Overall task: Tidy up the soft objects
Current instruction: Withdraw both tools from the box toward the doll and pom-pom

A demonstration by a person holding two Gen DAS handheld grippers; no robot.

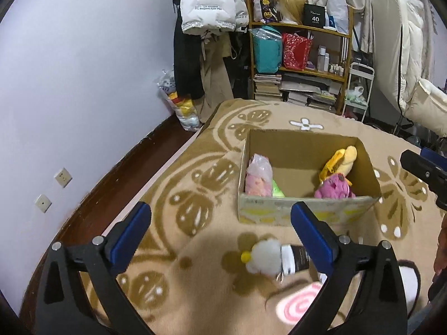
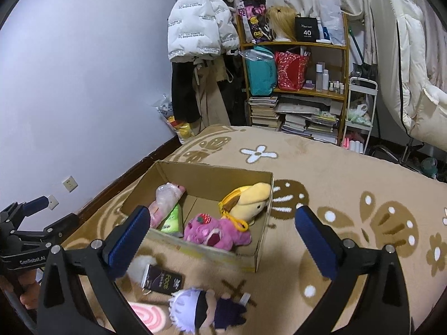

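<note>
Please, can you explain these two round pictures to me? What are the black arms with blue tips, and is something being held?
No robot here: a person holds a two-finger gripper in each hand, each with a wide-angle camera looking along its fingers. One picture looks out from the left gripper, the other from the right gripper. Both are open and hold nothing. On the patterned blanket stands a cardboard box containing a pink plush, a yellow plush and a bagged toy. In front of the box lie a white pompom, a doll and a pink swirl toy.

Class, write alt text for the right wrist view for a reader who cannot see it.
An open right gripper hangs over a cardboard box on a patterned blanket, holding a pink plush and a yellow plush. A doll lies in front of the box.
</note>
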